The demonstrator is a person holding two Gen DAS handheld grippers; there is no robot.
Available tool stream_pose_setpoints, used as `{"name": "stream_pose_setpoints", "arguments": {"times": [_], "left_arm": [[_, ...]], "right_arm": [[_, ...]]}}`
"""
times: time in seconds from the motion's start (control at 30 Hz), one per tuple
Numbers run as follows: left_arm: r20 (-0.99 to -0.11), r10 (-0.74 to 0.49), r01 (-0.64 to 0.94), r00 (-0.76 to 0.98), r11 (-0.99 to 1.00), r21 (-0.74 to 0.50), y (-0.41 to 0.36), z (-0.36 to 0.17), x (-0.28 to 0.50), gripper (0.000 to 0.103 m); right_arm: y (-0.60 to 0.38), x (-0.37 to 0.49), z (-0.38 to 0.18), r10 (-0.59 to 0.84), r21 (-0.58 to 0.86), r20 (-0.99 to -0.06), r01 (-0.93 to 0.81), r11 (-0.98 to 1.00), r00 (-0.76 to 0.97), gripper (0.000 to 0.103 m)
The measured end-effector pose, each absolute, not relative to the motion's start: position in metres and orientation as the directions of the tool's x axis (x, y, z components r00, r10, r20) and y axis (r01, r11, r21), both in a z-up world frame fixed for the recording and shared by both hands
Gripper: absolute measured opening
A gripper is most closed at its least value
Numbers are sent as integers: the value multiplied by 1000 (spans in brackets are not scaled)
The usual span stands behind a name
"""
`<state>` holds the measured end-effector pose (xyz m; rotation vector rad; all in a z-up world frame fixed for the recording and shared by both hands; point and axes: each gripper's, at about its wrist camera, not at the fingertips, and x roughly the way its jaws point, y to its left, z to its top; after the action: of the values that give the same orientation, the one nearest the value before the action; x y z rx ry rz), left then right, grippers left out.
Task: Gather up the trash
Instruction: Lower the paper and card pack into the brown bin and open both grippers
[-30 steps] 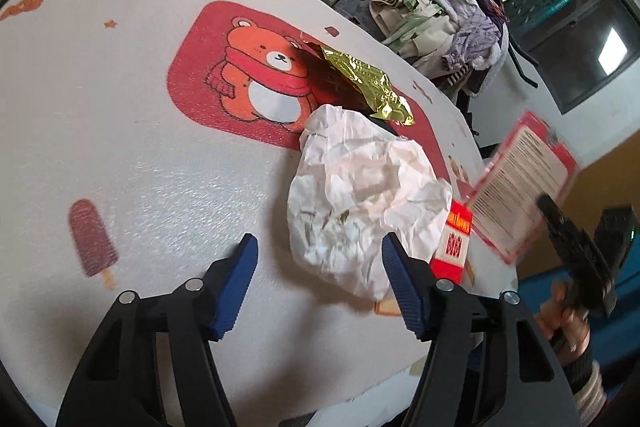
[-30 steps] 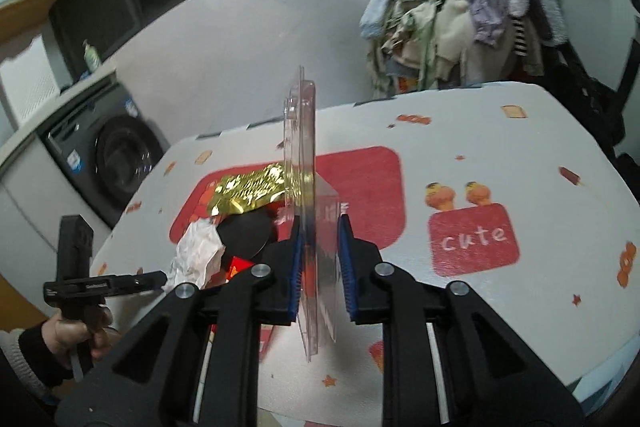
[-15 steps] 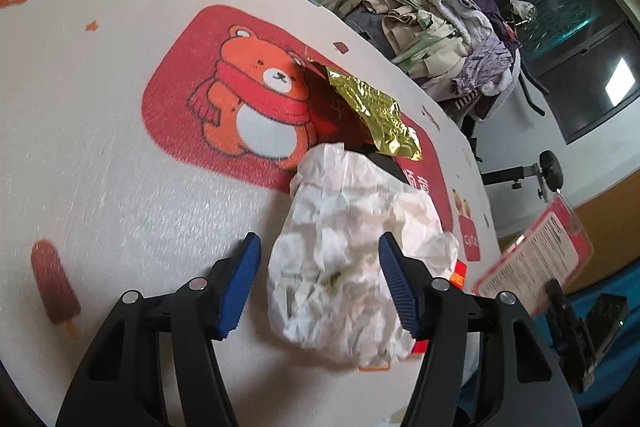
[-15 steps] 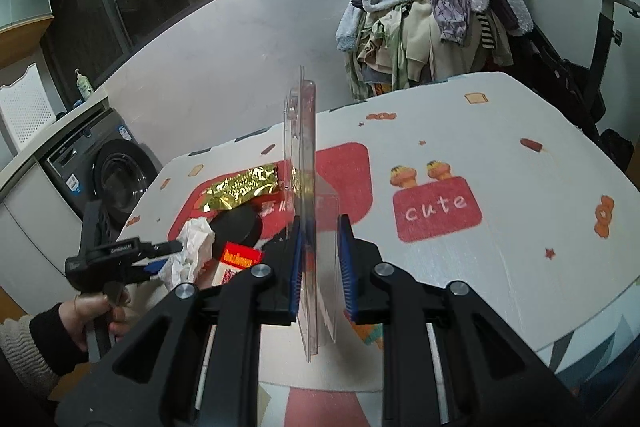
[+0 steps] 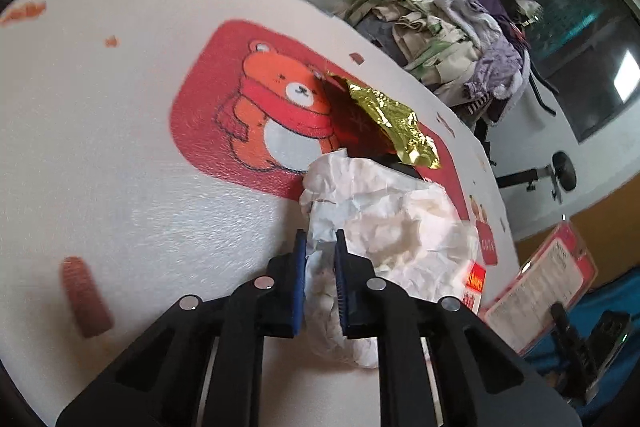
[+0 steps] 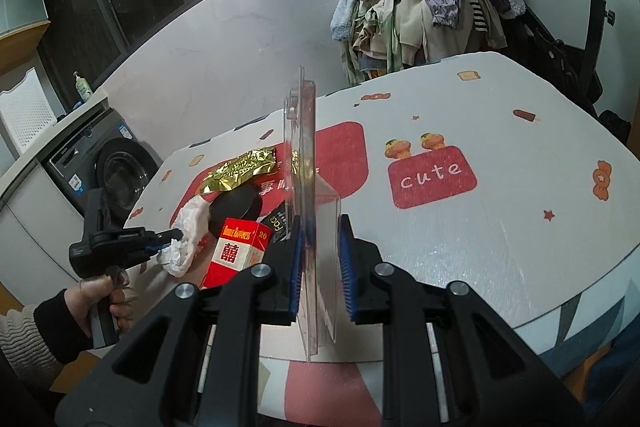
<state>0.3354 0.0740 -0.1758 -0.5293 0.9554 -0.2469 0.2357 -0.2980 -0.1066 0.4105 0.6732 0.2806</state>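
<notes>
My left gripper (image 5: 320, 251) is shut on the near edge of a crumpled white paper (image 5: 384, 223) that lies on the table; it also shows in the right wrist view (image 6: 188, 231). My right gripper (image 6: 319, 227) is shut on a clear plastic blister pack (image 6: 304, 163), held upright off the table's near edge; its red printed card shows in the left wrist view (image 5: 540, 279). A gold foil wrapper (image 5: 392, 119) lies behind the paper. A red cigarette box (image 6: 236, 251) and a black round lid (image 6: 238, 203) lie beside the paper.
The table (image 6: 460, 247) has a white cloth with a red bear print (image 5: 280, 115) and a "cute" patch (image 6: 432, 179). A pile of clothes (image 6: 424, 3) hangs behind it. A washing machine (image 6: 104, 167) stands at the left.
My left gripper has moved up to the crumpled paper and shut on its near edge. My right gripper has drawn back from the table with the blister pack still in it.
</notes>
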Motion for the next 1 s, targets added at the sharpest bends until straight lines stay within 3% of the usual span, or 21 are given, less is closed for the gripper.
{"name": "stream_pose_setpoints", "arguments": {"times": [0.5,1.0], "left_arm": [[-679,-413,221,607,908,-355,66,-98,242,12],[-749,-406,428,524,885,-181,14,-119,125,12]], "right_arm": [[-270,197,-86,436,468,-506,-188,863,744,20],[-255,132,-72,464,462,-494,-230,857,735,20]]}}
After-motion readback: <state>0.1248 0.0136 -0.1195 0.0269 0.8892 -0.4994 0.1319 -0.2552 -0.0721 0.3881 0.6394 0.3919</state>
